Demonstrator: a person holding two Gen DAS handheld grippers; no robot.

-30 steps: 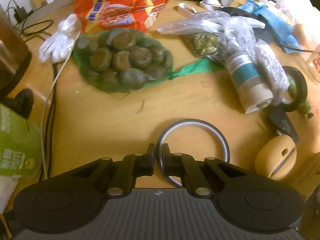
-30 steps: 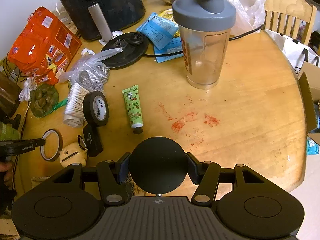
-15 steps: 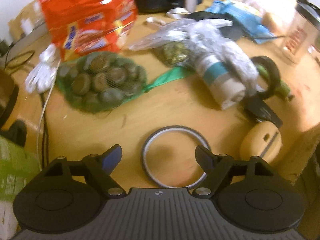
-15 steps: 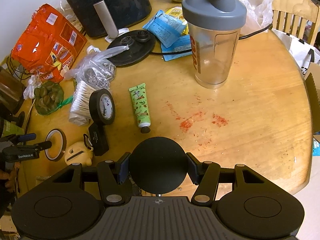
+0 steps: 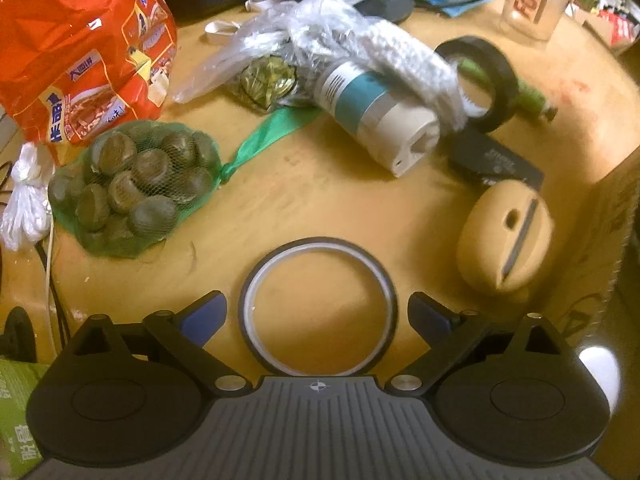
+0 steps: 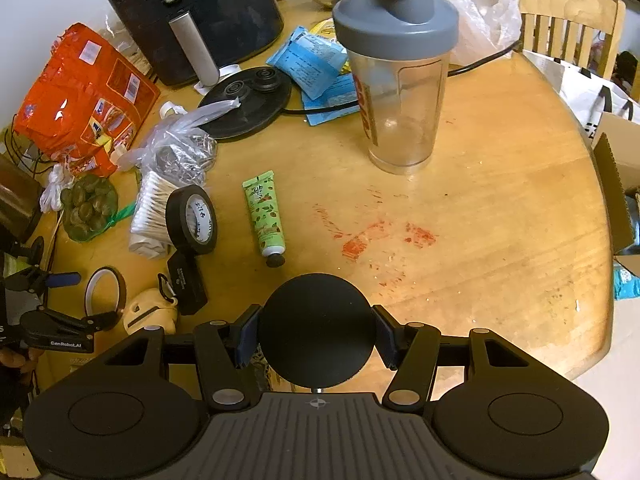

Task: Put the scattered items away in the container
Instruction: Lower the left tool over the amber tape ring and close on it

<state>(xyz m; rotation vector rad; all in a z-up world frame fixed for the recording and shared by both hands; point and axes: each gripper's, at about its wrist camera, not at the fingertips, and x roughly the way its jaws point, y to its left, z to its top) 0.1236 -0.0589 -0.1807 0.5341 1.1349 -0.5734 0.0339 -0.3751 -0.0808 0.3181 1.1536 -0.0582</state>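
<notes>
Your left tool [image 5: 318, 314] has just been opening; its jaws now stand wide apart, one on each side of the tape ring [image 5: 319, 307], with neither pad touching it. The ring lies flat on the table [image 5: 320, 200], near the edge. It is a thin hoop with a dark outer band, a pale inner face and an empty centre through which the wood shows. Your right tool [image 6: 316, 334] is clamped on a black disc [image 6: 316, 328], held above the table. Most of the task appears to remain: the black tape roll [image 6: 192, 220], the green tube [image 6: 265, 216], the cotton buds [image 6: 150, 208], the net bag [image 5: 132, 188], the small black box [image 6: 186, 284] and the cream case [image 5: 506, 238] all lie scattered on the table. A cardboard box [image 6: 618, 184] at the far edge is probably the container, but you cannot see what is inside. The likely next step is to close the left tool on the ring.
</notes>
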